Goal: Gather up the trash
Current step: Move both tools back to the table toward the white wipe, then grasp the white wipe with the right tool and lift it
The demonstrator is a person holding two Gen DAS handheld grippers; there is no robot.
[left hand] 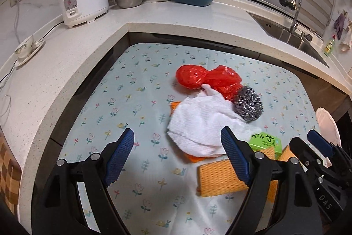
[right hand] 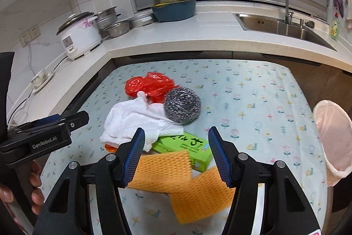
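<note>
Trash pile sits mid-table [right hand: 253, 107]: red bag [right hand: 149, 86], scrubber [right hand: 182, 105], paper towel [right hand: 132, 120], green box [right hand: 187, 147], orange cloths [right hand: 176, 173]. Bin [right hand: 332, 142] at 3 o'clock. Left gripper [left hand: 177, 151] and right gripper [right hand: 176, 151] fingers spread wide, holding nothing.

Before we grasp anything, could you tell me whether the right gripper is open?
Open: the right gripper has its blue fingers wide apart above the orange cloth.

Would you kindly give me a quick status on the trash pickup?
Left gripper and right gripper: jaws open, empty. Trash pile untouched on table: white paper towel over orange cloths, green box. Lined bin at right, unobstructed.
</note>
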